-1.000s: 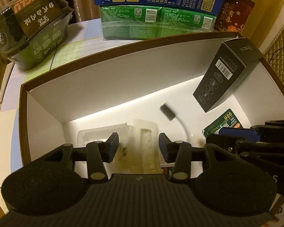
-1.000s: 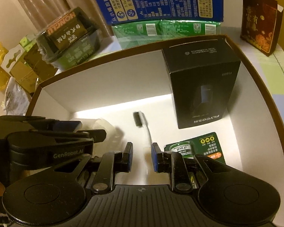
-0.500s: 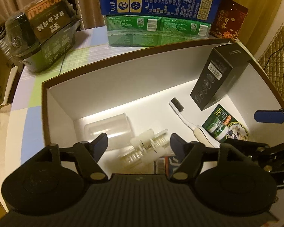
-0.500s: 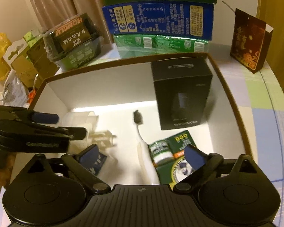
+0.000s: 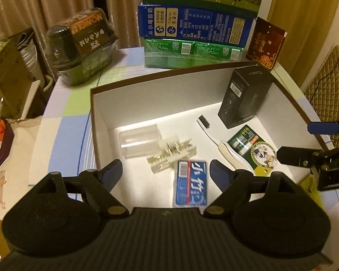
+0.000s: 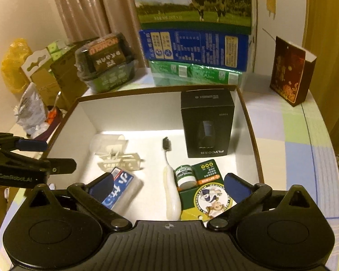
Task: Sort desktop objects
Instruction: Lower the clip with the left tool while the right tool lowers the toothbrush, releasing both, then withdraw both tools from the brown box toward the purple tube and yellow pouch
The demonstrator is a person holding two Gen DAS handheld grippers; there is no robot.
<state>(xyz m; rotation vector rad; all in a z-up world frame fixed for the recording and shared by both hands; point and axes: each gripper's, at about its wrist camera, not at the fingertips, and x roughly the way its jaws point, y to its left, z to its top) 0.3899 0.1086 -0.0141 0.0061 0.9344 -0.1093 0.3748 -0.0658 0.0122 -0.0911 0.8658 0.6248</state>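
Note:
A brown box with a white inside (image 5: 95,122) (image 6: 248,117) holds a black carton (image 5: 244,99) (image 6: 206,122), a toothbrush (image 5: 214,140) (image 6: 170,194), a green balm card (image 5: 248,144) (image 6: 205,169), a clear cup (image 5: 139,140) (image 6: 106,142), a clear plastic holder (image 5: 171,153) (image 6: 121,161) and a blue tissue pack (image 5: 191,183) (image 6: 122,192). My left gripper (image 5: 166,169) hovers above the box's near left part, its jaws opening with nothing between them. My right gripper (image 6: 169,181) hangs over the near right part, jaws still opening, also holding nothing.
Stacked milk cartons (image 6: 192,22) and green packs (image 5: 192,54) stand behind the box. A wrapped noodle bowl pack (image 5: 83,45) sits at the back left and a red box (image 6: 291,70) at the back right. The checked tablecloth (image 6: 293,146) borders the box on the right.
Both grippers have spread their jaws and risen back out of the box. The plastic holder and the toothbrush now lie free on the box floor, and the tissue pack has come into view.

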